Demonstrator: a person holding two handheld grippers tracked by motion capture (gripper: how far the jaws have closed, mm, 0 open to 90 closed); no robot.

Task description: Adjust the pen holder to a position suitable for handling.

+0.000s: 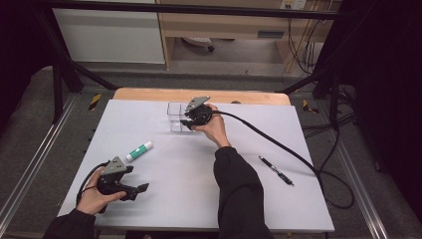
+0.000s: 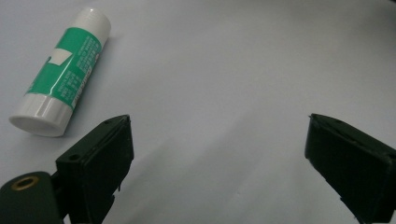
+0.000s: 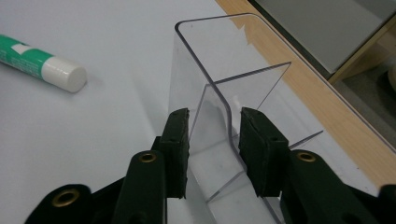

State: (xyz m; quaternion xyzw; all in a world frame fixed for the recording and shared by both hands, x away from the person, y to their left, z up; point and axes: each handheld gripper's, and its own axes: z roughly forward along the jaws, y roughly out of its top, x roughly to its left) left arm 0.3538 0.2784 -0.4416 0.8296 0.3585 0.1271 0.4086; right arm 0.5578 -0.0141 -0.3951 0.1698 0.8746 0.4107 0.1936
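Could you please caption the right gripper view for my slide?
Right gripper straddling a wall of the clear box, glue stick lying nearby.

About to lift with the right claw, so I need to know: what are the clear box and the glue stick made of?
The clear box looks like rigid acrylic or similar plastic: see-through, glossy, thin walls with bright edges and a rounded bent corner. Glass cannot be ruled out. The right claw straddles one corner of it. The glue stick looks like smooth, slightly glossy white plastic with a green printed label.
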